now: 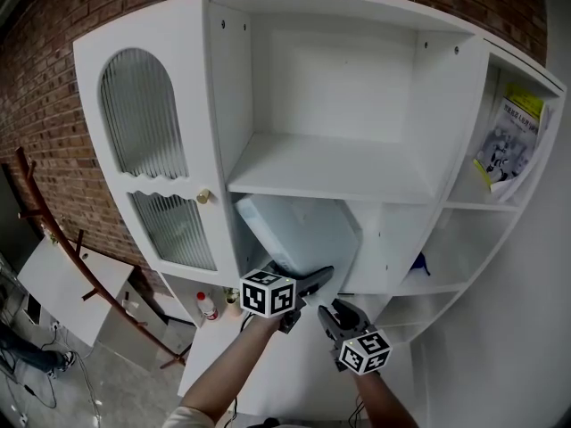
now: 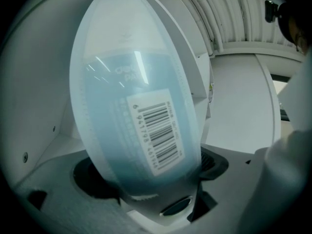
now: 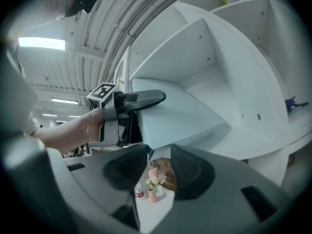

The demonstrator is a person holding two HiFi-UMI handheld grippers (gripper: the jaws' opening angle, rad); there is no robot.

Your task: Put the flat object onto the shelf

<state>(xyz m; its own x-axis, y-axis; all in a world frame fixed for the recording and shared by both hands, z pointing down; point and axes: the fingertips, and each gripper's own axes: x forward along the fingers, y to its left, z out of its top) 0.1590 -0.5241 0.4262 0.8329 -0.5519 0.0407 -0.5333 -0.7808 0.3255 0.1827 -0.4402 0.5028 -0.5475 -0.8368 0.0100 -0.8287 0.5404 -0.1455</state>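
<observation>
nearest me, my right gripper (image 1: 332, 315) hangs just below the cabinet opening, its jaws a narrow slot apart with nothing in them; through the gap i see only a small vase far below. just beside it, the left gripper (image 1: 312, 279) stands with its jaws wide and the near end of the flat object (image 1: 299, 230) seated between them. the pads look to be against its sides, so i read it as held.

the flat object, a pale blue pack with a barcode label (image 2: 158, 130), sits tilted inside the compartment under the middle shelf (image 1: 339, 172). its upper left corner is close to the compartment's left wall. i cannot tell whether its far end already rests on the board beneath.

to place it well i'd level the pack first, ease it away from that wall, and lower it until its whole face lies on the board. only then would i let go and back the left gripper straight out. the right gripper should stay low and clear. the open door (image 1: 152, 150) and the magazine (image 1: 508, 141) are well out of the way.
</observation>
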